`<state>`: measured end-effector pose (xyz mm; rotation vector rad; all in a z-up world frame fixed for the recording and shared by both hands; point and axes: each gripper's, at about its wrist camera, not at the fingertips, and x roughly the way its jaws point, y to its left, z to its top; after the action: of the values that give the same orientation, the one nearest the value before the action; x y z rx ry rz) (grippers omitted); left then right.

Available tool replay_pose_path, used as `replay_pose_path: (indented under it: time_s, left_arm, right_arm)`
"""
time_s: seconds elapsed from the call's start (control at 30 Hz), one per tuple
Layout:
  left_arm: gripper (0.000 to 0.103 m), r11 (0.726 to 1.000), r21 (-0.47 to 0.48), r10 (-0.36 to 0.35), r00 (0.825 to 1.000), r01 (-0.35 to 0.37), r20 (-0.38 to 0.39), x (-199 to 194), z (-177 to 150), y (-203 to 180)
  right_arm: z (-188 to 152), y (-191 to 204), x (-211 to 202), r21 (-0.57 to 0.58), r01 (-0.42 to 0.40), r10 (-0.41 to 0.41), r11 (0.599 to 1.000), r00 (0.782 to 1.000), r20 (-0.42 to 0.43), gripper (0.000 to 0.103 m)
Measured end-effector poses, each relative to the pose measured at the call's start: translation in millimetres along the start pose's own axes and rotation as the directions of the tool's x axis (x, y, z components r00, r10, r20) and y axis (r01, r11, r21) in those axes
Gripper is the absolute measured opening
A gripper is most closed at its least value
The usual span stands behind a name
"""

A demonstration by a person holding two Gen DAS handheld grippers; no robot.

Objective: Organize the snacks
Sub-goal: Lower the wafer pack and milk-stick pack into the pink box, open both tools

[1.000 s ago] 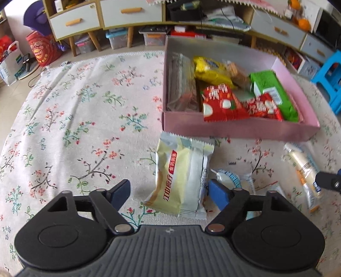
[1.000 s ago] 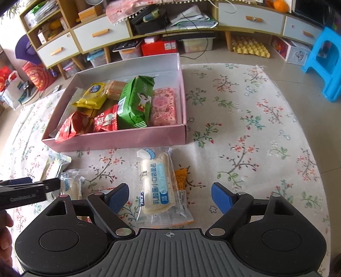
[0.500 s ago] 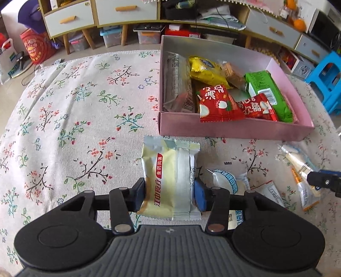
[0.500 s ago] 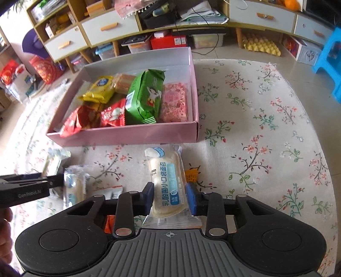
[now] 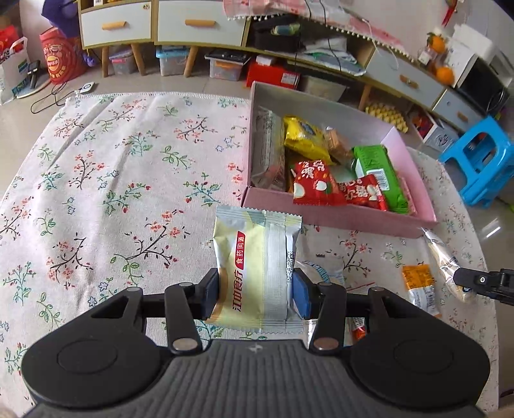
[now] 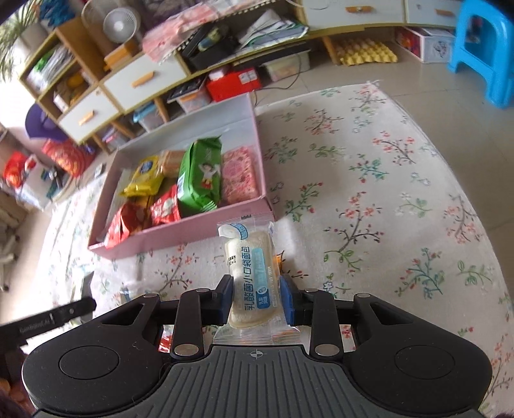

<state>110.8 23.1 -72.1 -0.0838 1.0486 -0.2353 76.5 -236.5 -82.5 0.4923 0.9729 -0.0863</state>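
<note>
My left gripper (image 5: 255,294) is shut on a pale yellow snack packet (image 5: 253,257) and holds it just above the floral cloth. A little beyond it to the right lies the pink box (image 5: 337,217), with several snack packs inside. My right gripper (image 6: 256,302) is shut on a clear-wrapped bread roll with a blue label (image 6: 252,273), lifted off the cloth. The same pink box (image 6: 180,238) lies ahead of it to the left. In the left wrist view the right gripper's tip (image 5: 482,283) shows at the right edge.
Loose snacks lie on the cloth to the right of the left gripper: an orange sachet (image 5: 420,286) and a clear wrapped roll (image 5: 441,254). A low cabinet with drawers (image 5: 160,22) lines the far side. A blue stool (image 5: 482,160) stands at the right.
Both grippers went from open around their packets to shut on them, then lifted them off the cloth. The right wrist rolled, so the box now looks tilted.
</note>
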Motion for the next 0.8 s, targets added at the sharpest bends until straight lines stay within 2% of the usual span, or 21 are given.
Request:
replay_pose_path:
  time_s: [0.1, 0.33, 0.57, 0.8]
  left_arm:
    - [0.044, 1.0, -0.01, -0.019, 1.0, 0.019, 0.013, -1, 3, -3]
    - [0.044, 0.998, -0.021, -0.058, 0.996, 0.06, 0.073, -5, 9, -4]
    - [0.044, 1.0, -0.004, -0.028, 0.988, 0.029, 0.151, -5, 18, -8]
    - [0.044, 0.999, 0.001, -0.045, 0.985, 0.045, 0.169, 7, 33, -20]
  right_arm:
    - [1, -5, -8, 0.042, -0.011, 0.01, 0.999, 1.0, 0.027, 0.03]
    - [8, -1, -15, 0.063, -0.026, 0.02, 0.998, 0.996, 0.089, 0.03]
    - [19, 9, -9, 0.051, -0.033, 0.026, 0.998, 0.992, 0.12, 0.03]
    - [32, 17, 3, 0.033, -0.028, 0.023, 0.999, 0.988, 0.15, 0.03]
